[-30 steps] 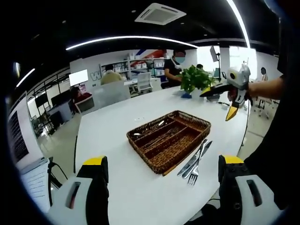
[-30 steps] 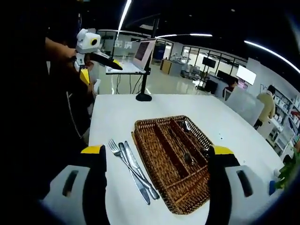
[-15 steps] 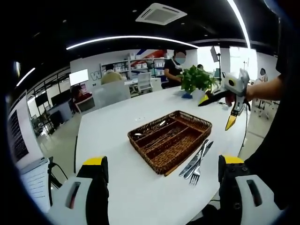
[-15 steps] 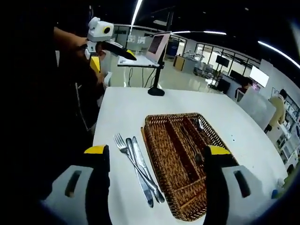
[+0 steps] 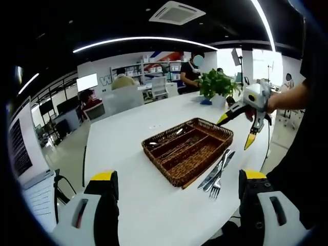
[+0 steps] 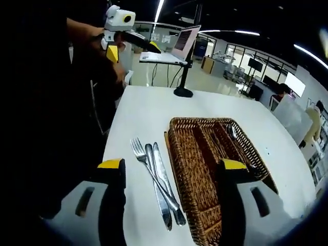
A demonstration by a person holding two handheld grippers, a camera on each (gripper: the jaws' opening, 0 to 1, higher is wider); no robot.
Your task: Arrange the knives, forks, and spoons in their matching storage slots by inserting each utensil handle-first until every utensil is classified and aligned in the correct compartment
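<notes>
Hovering with jaws spread and empty, the right gripper [image 6: 169,169] hangs above a white table [image 6: 148,110]; between its jaws lie a fork [image 6: 146,164] and two knives [image 6: 163,179], touching, just beside a wicker tray [image 6: 205,164]. The tray's slots hold a few utensils [image 6: 233,132], probably spoons. The left gripper [image 5: 177,182], also spread and empty, faces the tray from farther off. Since a second ago the right gripper has edged closer to the cutlery.
</notes>
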